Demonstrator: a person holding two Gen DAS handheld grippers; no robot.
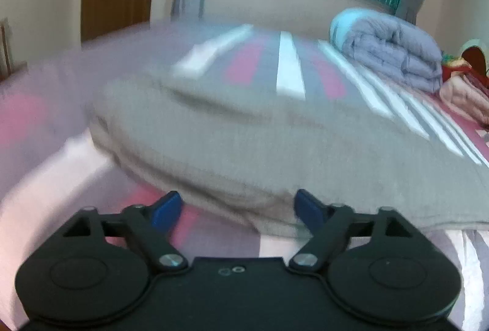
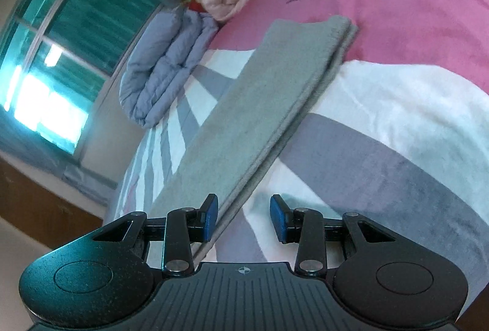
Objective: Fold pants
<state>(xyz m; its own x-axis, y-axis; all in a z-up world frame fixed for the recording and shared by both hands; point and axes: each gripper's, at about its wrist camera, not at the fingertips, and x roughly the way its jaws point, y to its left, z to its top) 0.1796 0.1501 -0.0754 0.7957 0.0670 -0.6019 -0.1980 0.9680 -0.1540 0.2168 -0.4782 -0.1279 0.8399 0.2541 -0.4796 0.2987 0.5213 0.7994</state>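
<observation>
The grey pants lie on the striped bedspread, one layer on another. In the left wrist view their near rounded end bulges just beyond my left gripper, which is open with nothing between its blue pads. In the right wrist view the pants run as a long flat strip away from my right gripper, which is open; its left pad is at the strip's near edge and the right pad is over bare bedspread.
A folded lavender quilt lies at the far side of the bed, also in the right wrist view. Pink and red bedding is piled at the right. A window and a wooden door stand behind the bed.
</observation>
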